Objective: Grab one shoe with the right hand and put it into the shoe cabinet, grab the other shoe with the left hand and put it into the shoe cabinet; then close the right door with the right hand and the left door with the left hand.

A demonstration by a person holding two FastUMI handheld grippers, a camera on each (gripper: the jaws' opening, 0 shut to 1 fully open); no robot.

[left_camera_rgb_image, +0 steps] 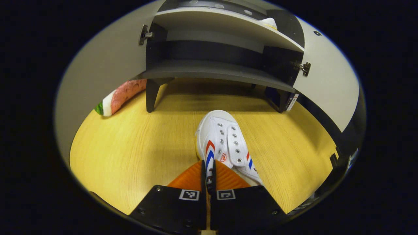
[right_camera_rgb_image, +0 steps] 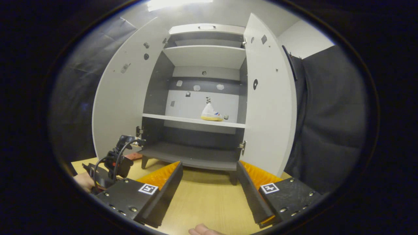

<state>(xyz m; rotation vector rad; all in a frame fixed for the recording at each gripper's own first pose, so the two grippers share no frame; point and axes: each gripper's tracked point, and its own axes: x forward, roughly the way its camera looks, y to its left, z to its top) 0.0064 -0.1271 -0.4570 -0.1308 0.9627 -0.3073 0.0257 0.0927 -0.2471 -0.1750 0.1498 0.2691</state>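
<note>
one shoe (right_camera_rgb_image: 211, 113) already sits on the middle shelf (right_camera_rgb_image: 196, 121) of the shoe cabinet (right_camera_rgb_image: 202, 98), toward its right end, so by my reading the right hand's half of the carrying is done. the other shoe (left_camera_rgb_image: 225, 143) is in the left gripper (left_camera_rgb_image: 208, 173), whose jaws are pressed nearly together and pinching the heel edge of it, toe pointing to 12 o'clock toward the cabinet, over the wooden floor (left_camera_rgb_image: 130, 147); whether it is lifted or resting there i cannot tell. still left, as i judge it: carry this shoe onto a shelf, let go, then swing the right door (right_camera_rgb_image: 267, 98) shut with the right hand and the left door (right_camera_rgb_image: 124, 98) with the left, since both stand wide open. the right gripper (right_camera_rgb_image: 209, 182) has its jaws spread wide with nothing between them, held back from the cabinet. the right gripper view gives the whole cabinet from top to feet, the stored shoe, and at 8 o'clock the other gripper with a hand (right_camera_rgb_image: 83, 181) behind it. the left gripper view gives the held shoe up close with its red and blue stripes, the bottom shelf (left_camera_rgb_image: 215, 73) just ahead at 12 o'clock, a door hinge (left_camera_rgb_image: 145, 34), and a pink, white and green cushion-like thing (left_camera_rgb_image: 120, 96) at 10 o'clock beside a cabinet leg (left_camera_rgb_image: 152, 94).
</note>
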